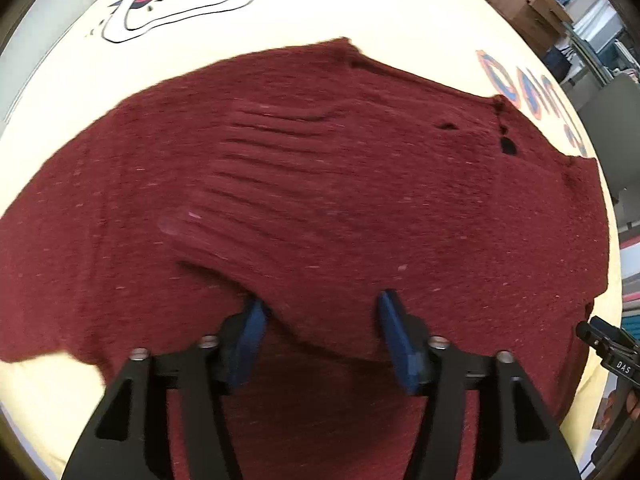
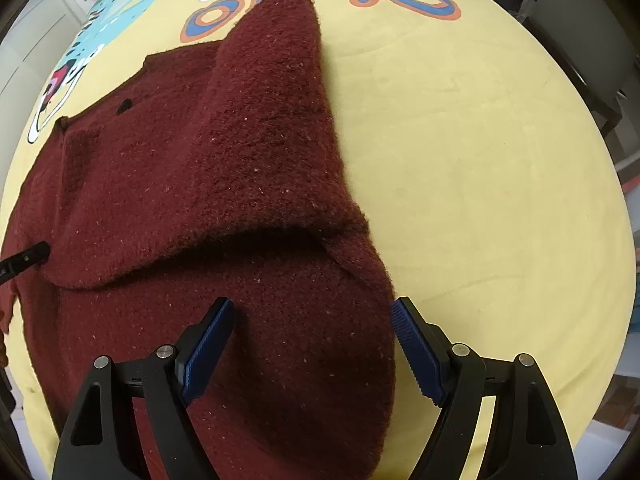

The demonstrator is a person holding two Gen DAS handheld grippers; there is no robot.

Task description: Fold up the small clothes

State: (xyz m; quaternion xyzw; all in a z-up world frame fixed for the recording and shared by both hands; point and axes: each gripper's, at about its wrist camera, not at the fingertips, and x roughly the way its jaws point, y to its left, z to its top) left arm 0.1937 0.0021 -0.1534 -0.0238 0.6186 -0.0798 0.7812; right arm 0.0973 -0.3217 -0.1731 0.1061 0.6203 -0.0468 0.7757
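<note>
My left gripper stood wide open just above the dark red knitted sweater, its blue pads spread on either side of a folded-over sleeve and closed on nothing. The sweater lay spread across the yellow cloth that covered the surface, a cartoon face printed on that cloth beyond the garment's far edge. A few small dark holes showed near the sweater's right shoulder.

My right gripper was open just as wide and held nothing. Its left pad hovered over the knit, while the right pad sat just past the sweater's edge, over bare yellow cloth. From this side one sleeve lay folded inward over the body, its cuff pointing toward the "Dino" lettering on the cloth. The tip of my left gripper showed at the left margin, at the garment.
</note>
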